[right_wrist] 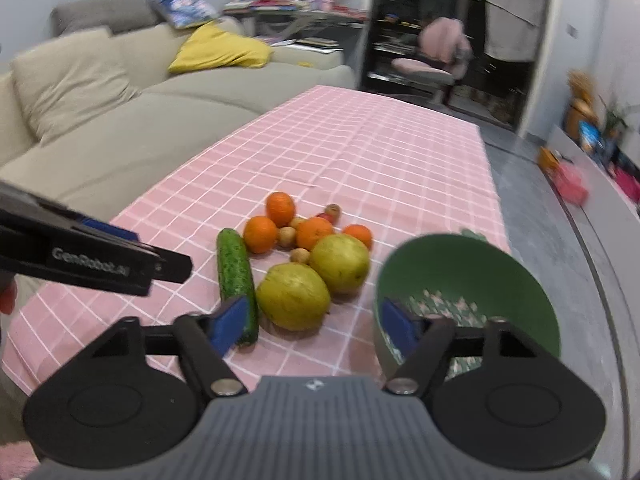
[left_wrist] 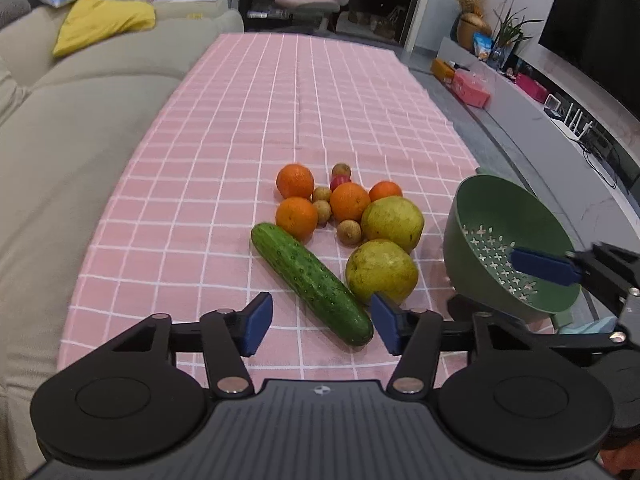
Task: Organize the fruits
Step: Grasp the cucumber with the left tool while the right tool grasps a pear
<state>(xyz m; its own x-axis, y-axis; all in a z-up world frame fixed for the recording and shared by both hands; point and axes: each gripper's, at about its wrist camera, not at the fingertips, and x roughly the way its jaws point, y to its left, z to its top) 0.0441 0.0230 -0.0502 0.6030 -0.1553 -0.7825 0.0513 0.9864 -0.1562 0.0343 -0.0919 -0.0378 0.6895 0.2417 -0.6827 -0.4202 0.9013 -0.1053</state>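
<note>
A pile of fruit lies on the pink checked tablecloth (left_wrist: 224, 128): a cucumber (left_wrist: 310, 282), two yellow-green pears (left_wrist: 381, 270) (left_wrist: 393, 222), several oranges (left_wrist: 296, 217), small brown longans (left_wrist: 349, 233) and one small red fruit (left_wrist: 341, 181). A green colander bowl (left_wrist: 508, 248) stands tilted at the table's right edge. My left gripper (left_wrist: 322, 318) is open and empty, just before the cucumber's near end. My right gripper (right_wrist: 314, 322) is open and empty, with the near pear (right_wrist: 293, 295) ahead between its fingers and the bowl (right_wrist: 468, 292) at its right finger.
A beige sofa (left_wrist: 60, 128) runs along the table's left side. A TV bench with boxes and cables (left_wrist: 560, 120) is on the right across a grey floor. A pink chair (left_wrist: 308, 0) stands beyond the table's far end.
</note>
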